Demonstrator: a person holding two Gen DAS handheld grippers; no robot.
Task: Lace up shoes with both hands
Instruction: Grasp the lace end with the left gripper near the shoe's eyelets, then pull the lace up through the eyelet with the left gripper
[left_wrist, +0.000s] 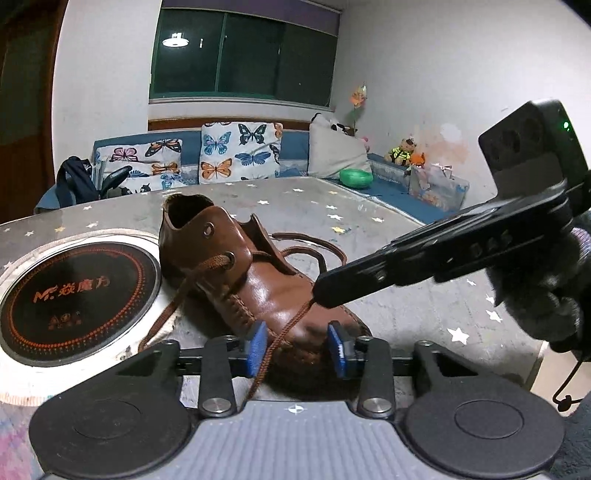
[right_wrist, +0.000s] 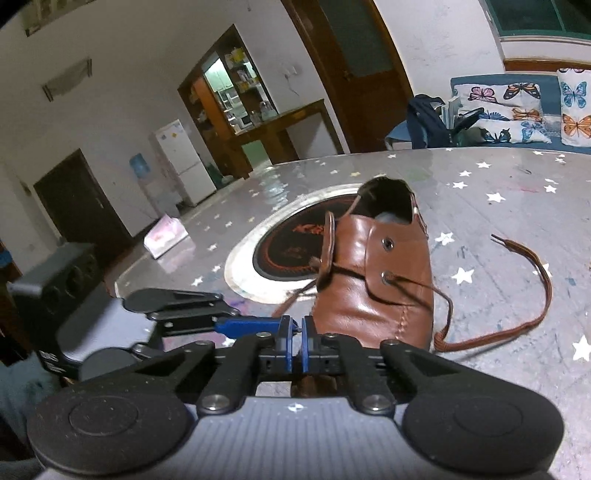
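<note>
— While we are checking the left wrist view, we are seeing the right gripper pinching the lace over the brown shoe, the left gripper standing apart around it.
— Our right wrist view is adding only the lace's loose end lying on the table; its pads are meeting.

One shoe, one lace, two tools, three butterfly cushions.
</note>
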